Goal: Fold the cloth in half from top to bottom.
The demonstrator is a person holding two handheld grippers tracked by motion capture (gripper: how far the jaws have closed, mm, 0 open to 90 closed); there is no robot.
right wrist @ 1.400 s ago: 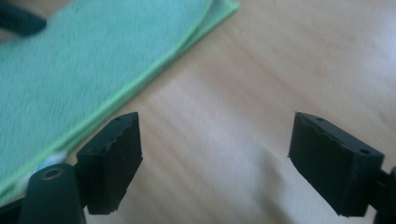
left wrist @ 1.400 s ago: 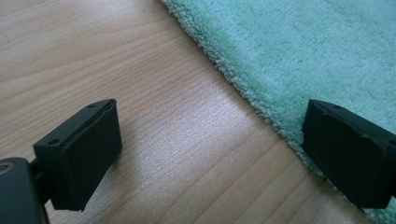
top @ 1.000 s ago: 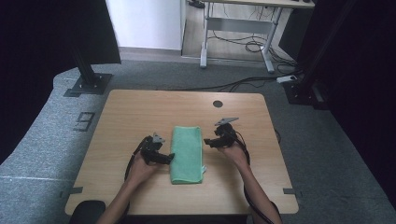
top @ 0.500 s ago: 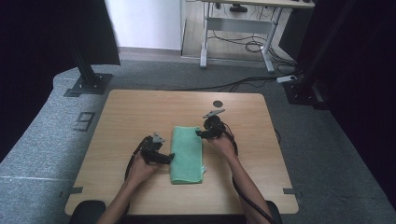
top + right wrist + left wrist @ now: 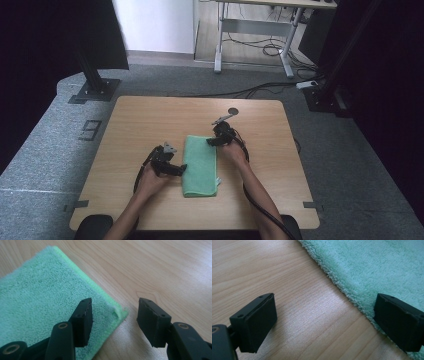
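towel (image 5: 200, 165) is sitting folded in a long strip mid-table (image 5: 150, 120), mint green, lying flat w/ one short end toward me. looks like i'm setting up another fold, grab stage, nothing pinched yet imo.

right gripper (image 5: 113, 313) is at the far right corner of the towel, jaws wide, one jaw over the terry and the other over bare wood, so the corner sits right btwn them. there's a little turned-up bit of fabric at that corner. left gripper (image 5: 325, 317) is at the towel's left long edge, also wide open, one jaw over the fluffy edge and the other over the wood, can't tell if they touch.

next move prob needs the right one to drop a touch and close on that corner, catching all layers not just the top one. left should pinch the edge or pin it down so the strip doesn't slide when i lift.
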